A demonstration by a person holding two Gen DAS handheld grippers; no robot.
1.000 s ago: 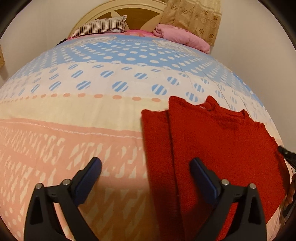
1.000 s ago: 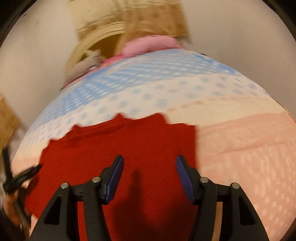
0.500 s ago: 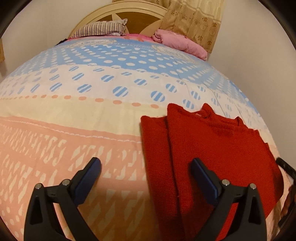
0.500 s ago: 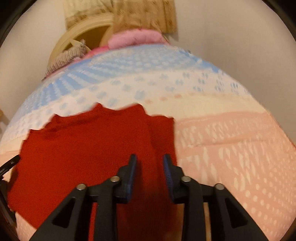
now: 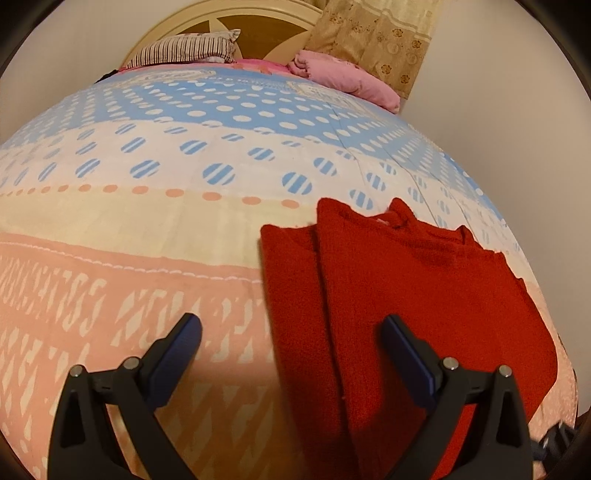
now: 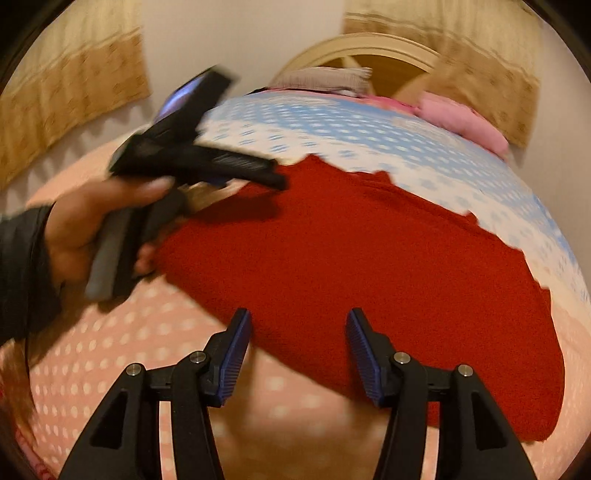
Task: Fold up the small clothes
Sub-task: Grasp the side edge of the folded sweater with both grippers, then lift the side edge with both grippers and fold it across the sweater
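Note:
A red knitted garment lies flat on the bed, with one side strip folded along its left edge. My left gripper hovers open over that folded edge, its right finger above the red cloth and its left finger above the sheet. In the right wrist view the garment spreads ahead. My right gripper is at its near edge, its jaws opening and pressing on nothing. A person's hand holds the left gripper at the garment's left end, blurred.
The bed sheet is patterned pink, cream and blue with dots. A striped pillow and a pink bundle lie at the headboard. A curtain hangs behind, and a wall runs along the bed's right side.
My right gripper has swept sideways along the garment and rolled, so the left gripper and hand now show. Its jaws stand wider than half a second ago. The left gripper stayed put.

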